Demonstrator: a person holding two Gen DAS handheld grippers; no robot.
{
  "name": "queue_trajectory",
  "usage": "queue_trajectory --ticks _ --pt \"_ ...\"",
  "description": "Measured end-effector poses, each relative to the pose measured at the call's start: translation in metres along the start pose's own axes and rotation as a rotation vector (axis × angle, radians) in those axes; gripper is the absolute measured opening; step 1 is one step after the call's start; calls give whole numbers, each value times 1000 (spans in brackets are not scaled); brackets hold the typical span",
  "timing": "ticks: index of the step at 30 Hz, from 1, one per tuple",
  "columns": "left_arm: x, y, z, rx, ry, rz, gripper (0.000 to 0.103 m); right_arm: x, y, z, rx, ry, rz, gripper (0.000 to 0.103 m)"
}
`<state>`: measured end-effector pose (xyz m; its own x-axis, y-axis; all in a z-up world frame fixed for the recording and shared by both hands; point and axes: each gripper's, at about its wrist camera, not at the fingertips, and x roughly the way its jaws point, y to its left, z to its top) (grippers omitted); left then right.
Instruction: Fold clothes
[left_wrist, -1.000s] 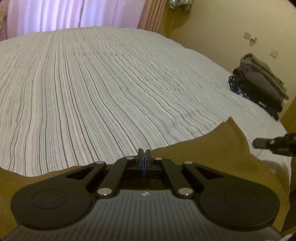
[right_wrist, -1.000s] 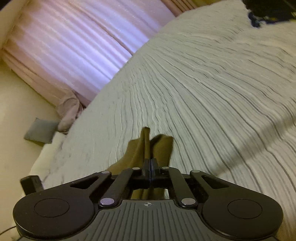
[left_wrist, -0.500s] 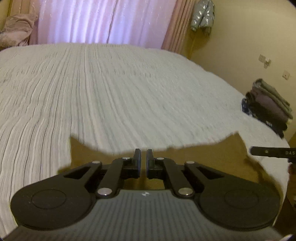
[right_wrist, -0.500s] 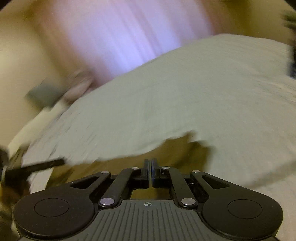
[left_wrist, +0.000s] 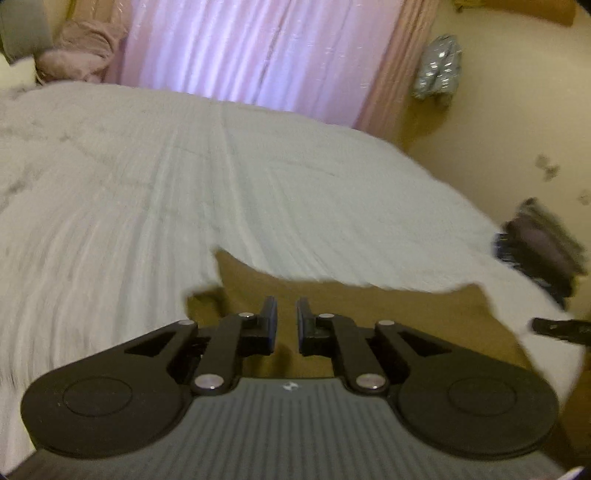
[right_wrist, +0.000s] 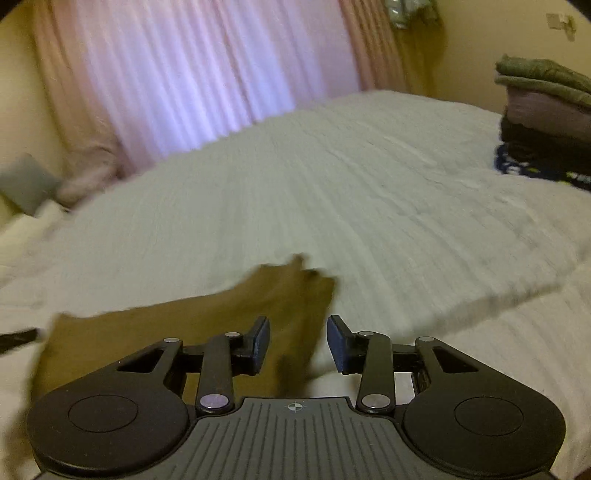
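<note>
Cloth (left_wrist: 369, 314) of a mustard-brown colour lies spread flat on the white bedspread (left_wrist: 184, 203), right under both tools, its far edge wavy with a raised corner at about 11 o'clock in the left wrist view. We see the left gripper (left_wrist: 287, 321) parted with nothing between its pads, and the right gripper (right_wrist: 298, 345) likewise released, wider, above the cloth's right-hand corner (right_wrist: 299, 273). We judge that either a fold is being laid down or a new hold is being sought; both fit. For a neat result, we would keep the edges square and the layers smooth, taking only the fabric and not the bedspread beneath. A stack of folded clothes (right_wrist: 543, 114) sits at 2 o'clock, well apart. Both views are blurred.
</note>
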<state>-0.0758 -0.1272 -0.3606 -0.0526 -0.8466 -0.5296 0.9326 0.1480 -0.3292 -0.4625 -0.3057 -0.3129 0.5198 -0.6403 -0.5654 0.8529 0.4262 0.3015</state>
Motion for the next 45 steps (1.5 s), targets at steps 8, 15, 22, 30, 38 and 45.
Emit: queue_trajectory --ticks 8,15,22,30,38,45 --pt "-38 -26 -74 -119 153 130 9 -15 47 -75 -198 113 -134 39" --pt "-69 -62 -81 -113 183 226 29 -52 52 -79 -109 95 -170 71" --pt "-100 -93 -87 -45 198 299 41 -86 68 -93 -57 92 -150 73" --pt "-127 -125 -88 29 174 390 47 -106 77 -97 -42 111 -173 73" --pt "-160 -134 -93 38 131 419 48 -123 87 -102 -71 115 -158 73" --pt "-184 -134 -99 30 98 434 49 -132 104 -104 -111 115 -129 73"
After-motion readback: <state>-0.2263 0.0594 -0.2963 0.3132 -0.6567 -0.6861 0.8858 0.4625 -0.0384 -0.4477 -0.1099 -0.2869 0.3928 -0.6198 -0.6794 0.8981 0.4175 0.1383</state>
